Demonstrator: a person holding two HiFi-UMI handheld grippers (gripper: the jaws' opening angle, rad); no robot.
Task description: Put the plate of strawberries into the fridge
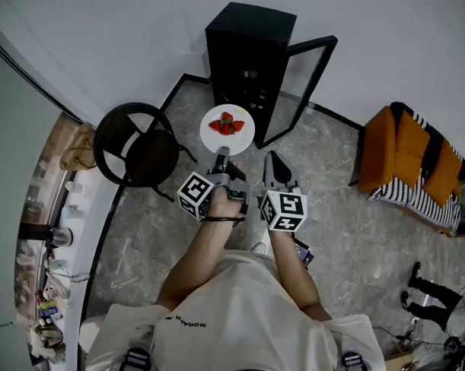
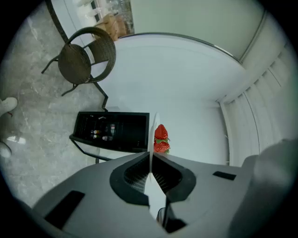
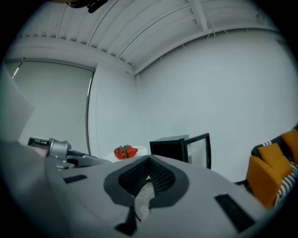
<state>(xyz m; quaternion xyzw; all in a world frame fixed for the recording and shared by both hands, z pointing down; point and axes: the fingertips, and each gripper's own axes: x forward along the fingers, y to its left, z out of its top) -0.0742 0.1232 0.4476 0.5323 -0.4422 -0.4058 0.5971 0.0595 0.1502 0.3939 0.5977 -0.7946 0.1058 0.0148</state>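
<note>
step: carrying; plate [image 1: 241, 120] of strawberries [image 1: 226, 125] held near open fridge [image 1: 249, 37] | left gripper [image 1: 222, 153] fingers clamped on plate rim; right gripper [image 1: 273, 161] fingers together, empty | next, we judge: keep it level; slide it onto a shelf

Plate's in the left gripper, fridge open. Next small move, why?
Probably ease the plate forward toward the fridge, kept level: the left gripper is shut on the plate's rim, the door stands open, and the strawberries lie loose on it.
</note>
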